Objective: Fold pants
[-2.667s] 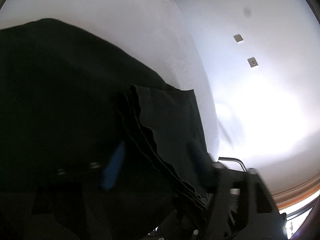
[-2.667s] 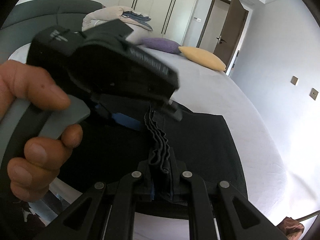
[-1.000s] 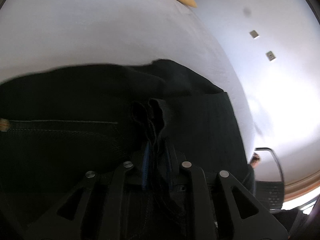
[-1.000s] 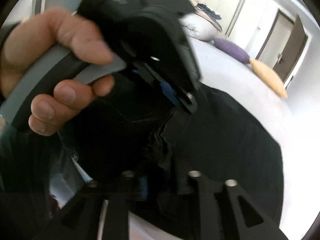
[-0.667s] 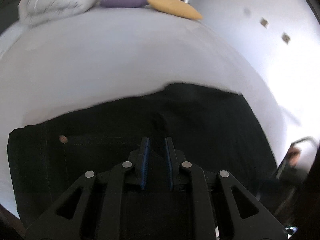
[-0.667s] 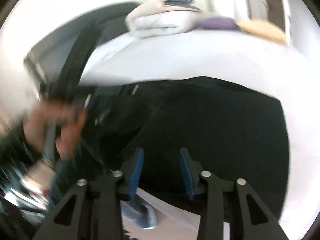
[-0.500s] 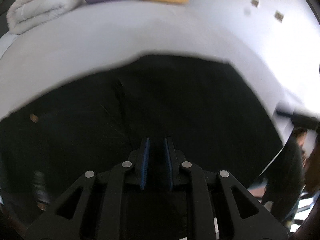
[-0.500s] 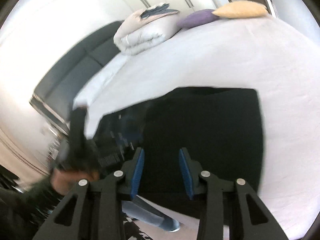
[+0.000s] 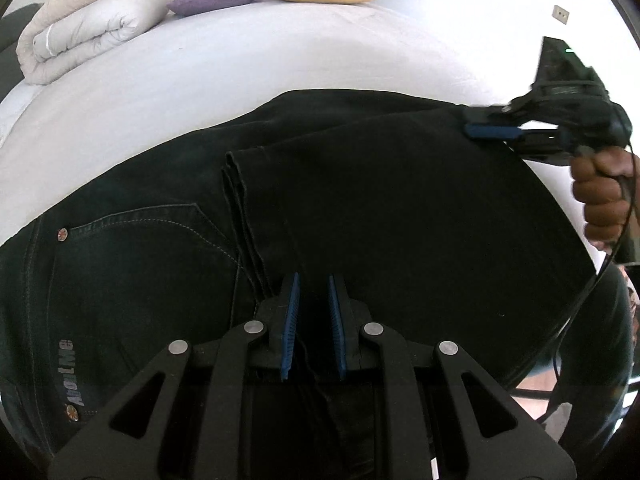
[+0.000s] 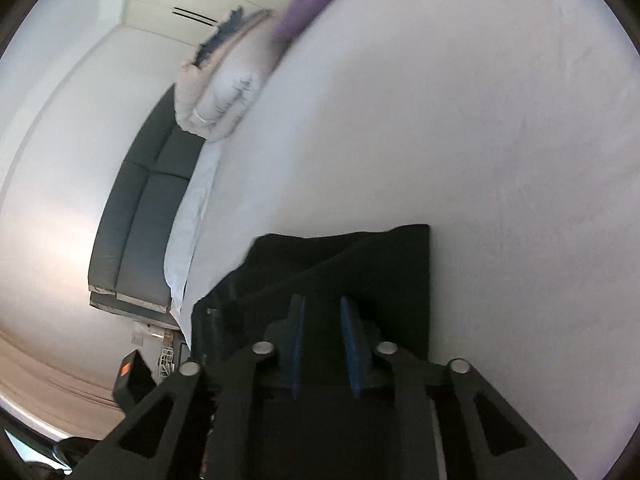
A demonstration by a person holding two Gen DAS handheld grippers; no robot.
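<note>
Now black pants [image 9: 400, 208] flat beneath both grippers' spread fingers [image 9: 290, 312] (nothing pinched).

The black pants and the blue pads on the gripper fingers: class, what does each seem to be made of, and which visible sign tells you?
Black pants: apparently dark denim, matte; pale contrast stitching around the pocket, a metal rivet and stacked hems suggest jeans.

Blue pads on the left gripper: probably rubber or soft plastic, since fine ridges run along their edges; the exact material is uncertain.
</note>
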